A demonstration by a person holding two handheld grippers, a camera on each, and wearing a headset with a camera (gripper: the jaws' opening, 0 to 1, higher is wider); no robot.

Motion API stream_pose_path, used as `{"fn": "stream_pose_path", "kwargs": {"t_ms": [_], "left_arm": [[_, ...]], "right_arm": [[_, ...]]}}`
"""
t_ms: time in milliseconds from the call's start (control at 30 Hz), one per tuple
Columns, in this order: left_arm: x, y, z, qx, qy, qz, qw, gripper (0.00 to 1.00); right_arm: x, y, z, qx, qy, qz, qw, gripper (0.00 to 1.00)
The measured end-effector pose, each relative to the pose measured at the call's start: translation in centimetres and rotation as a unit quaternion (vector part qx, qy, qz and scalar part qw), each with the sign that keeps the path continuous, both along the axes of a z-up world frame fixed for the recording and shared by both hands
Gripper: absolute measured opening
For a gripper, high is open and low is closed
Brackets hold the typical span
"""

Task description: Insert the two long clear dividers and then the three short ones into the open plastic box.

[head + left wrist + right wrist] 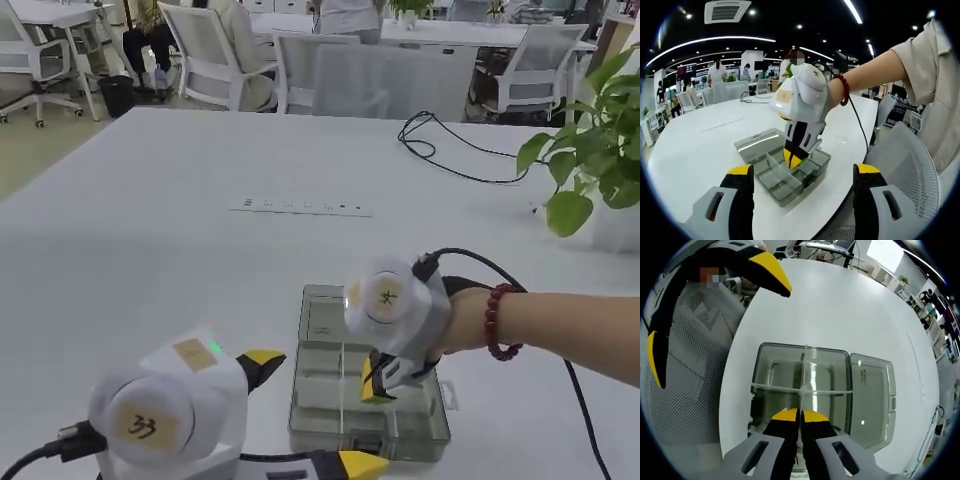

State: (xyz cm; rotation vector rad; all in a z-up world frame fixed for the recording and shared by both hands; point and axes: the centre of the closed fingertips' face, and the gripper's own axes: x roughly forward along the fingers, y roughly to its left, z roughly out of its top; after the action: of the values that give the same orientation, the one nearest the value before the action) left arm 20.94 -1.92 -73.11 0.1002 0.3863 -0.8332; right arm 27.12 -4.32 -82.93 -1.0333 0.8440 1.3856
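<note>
The clear plastic box (pixel 405 425) lies open near the table's front edge, its lid (pixel 322 318) folded flat on the far side. My right gripper (pixel 378 390) points down into the box, shut on a thin clear divider (pixel 803 371) that stands upright along the box (pixel 770 371). Another clear divider (pixel 770 387) crosses it inside. My left gripper (pixel 312 410) hovers open just left of the box, holding nothing. In the left gripper view its jaws (pixel 804 171) stand wide apart, framing the box (pixel 771 184) and the right gripper (pixel 794 159).
A white power strip (pixel 305 207) sits flush in the table's middle. A black cable (pixel 445 145) loops at the back right beside a potted plant (pixel 590 140). White chairs (pixel 215 50) stand behind the table. A mesh chair (pixel 685 365) is near the front edge.
</note>
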Motion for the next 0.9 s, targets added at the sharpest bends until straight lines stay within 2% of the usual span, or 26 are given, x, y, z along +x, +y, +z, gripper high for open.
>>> {"fn": "stream_pose_path", "kwargs": {"t_ms": [167,267,367,600,700,800,900], "left_arm": [[0.1,0.1,0.0,-0.004,0.000,0.005,1.0000,0.83],[0.0,0.2,0.1,-0.006,0.001,0.007,1.0000,0.84],[0.0,0.5,0.1,0.001,0.000,0.008,1.0000,0.85],[-0.1,1.0,0.1,0.000,0.000,0.017,0.9999,0.87],[-0.1,1.2,0.2,0.000,0.000,0.019,0.9998,0.88],[-0.1,1.3,0.2,0.000,0.000,0.021,0.9998,0.89],[-0.1,1.3,0.2,-0.001,0.001,0.022,0.9997,0.89]], "right_arm": [[0.1,-0.1,-0.1,-0.005,0.003,-0.015,0.9999,0.03],[0.0,-0.1,-0.3,-0.013,-0.001,-0.011,0.9999,0.03],[0.0,-0.2,-0.5,-0.017,-0.008,-0.012,0.9998,0.05],[-0.2,-0.2,-0.5,-0.013,-0.009,-0.019,0.9997,0.15],[-0.1,-0.2,0.0,-0.002,-0.013,-0.026,0.9996,0.19],[0.0,0.3,0.8,0.028,-0.001,-0.057,0.9980,0.23],[-0.1,0.4,1.8,0.048,0.003,-0.061,0.9970,0.28]]}}
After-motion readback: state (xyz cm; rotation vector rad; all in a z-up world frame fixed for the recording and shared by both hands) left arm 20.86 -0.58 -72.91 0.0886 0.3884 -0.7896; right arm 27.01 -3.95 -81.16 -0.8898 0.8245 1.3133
